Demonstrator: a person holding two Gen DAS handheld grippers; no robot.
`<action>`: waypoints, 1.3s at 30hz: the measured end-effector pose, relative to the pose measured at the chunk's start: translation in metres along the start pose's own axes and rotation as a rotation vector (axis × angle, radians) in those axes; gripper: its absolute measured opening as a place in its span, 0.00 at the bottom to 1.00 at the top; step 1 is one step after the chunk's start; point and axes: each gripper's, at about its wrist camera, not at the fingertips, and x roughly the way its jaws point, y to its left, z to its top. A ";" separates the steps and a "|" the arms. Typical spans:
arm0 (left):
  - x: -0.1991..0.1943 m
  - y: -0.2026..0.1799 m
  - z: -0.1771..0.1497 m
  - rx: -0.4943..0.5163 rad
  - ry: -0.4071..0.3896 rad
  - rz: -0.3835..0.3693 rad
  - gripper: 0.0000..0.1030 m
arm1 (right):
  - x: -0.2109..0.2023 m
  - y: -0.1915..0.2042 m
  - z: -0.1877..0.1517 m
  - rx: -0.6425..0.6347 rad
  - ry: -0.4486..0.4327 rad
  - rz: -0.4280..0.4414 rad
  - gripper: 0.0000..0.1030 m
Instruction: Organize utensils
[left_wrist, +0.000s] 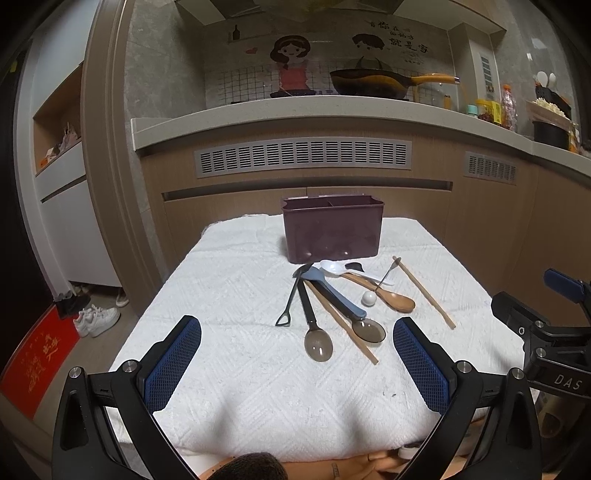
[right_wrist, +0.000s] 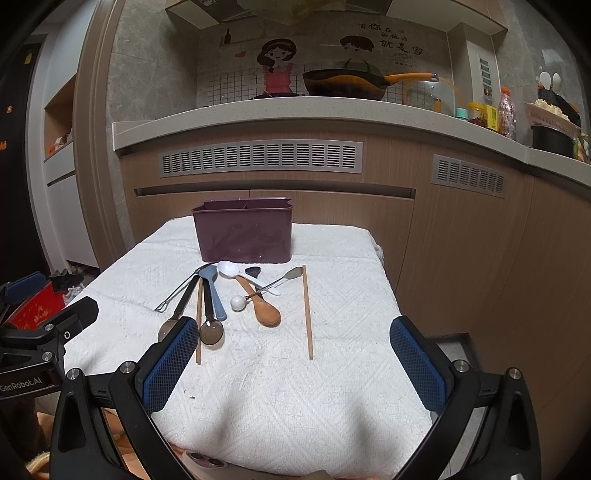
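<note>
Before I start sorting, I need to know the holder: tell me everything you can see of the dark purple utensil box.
The utensil box is a dark purple, smooth, plastic-looking rectangular bin with rounded corners and a slightly flared rim. Inner dividers show at the open top, splitting it into compartments; nothing sticks out above the rim. It stands upright at the far end of the white cloth, before the cabinet. The utensils lie just in front of its base; whether any touch it cannot be told.

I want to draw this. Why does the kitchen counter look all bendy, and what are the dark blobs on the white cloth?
Left wrist view: the fisheye lens curves the straight counter. Right wrist view: same bend; the dark blobs on the cloth are soft shadows near the open gripper's fingers.
</note>
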 end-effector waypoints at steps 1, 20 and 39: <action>0.000 0.000 0.000 0.001 -0.001 0.000 1.00 | 0.000 0.000 0.000 0.001 0.001 0.000 1.00; -0.001 0.000 -0.001 -0.002 -0.004 0.002 1.00 | -0.002 -0.001 0.002 0.001 0.000 0.003 1.00; 0.045 0.010 0.027 0.008 0.047 -0.049 1.00 | 0.026 -0.006 0.038 -0.024 0.004 0.001 1.00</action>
